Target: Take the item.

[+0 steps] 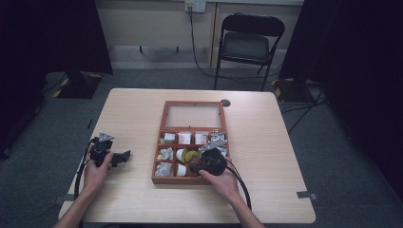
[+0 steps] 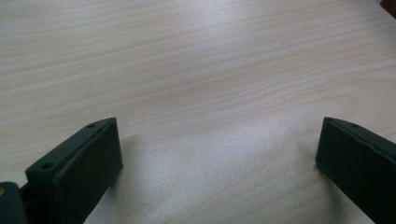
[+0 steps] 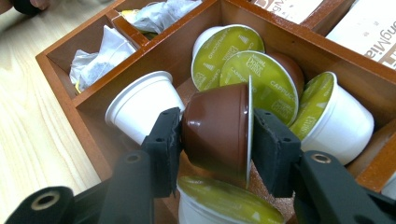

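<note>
A wooden box [image 1: 158, 156] with compartments and an open glass lid stands mid-table. In the right gripper view, my right gripper [image 3: 215, 140] is shut on a brown coffee capsule [image 3: 217, 130] lying on its side, over a compartment [image 3: 161, 60] holding several white and brown capsules with green lids [image 3: 264, 79]. In the high view the right gripper [image 1: 195, 167] sits over the box's lower middle compartments. My left gripper [image 1: 124, 156] rests on the table left of the box, and its jaws [image 2: 219, 163] are wide open over bare wood.
Other compartments hold clear-wrapped sachets [image 3: 100, 58] and white cartons [image 3: 369, 23]. A black folding chair [image 1: 247, 42] stands beyond the table's far edge. Bare tabletop [image 1: 128, 114] stretches left and right of the box.
</note>
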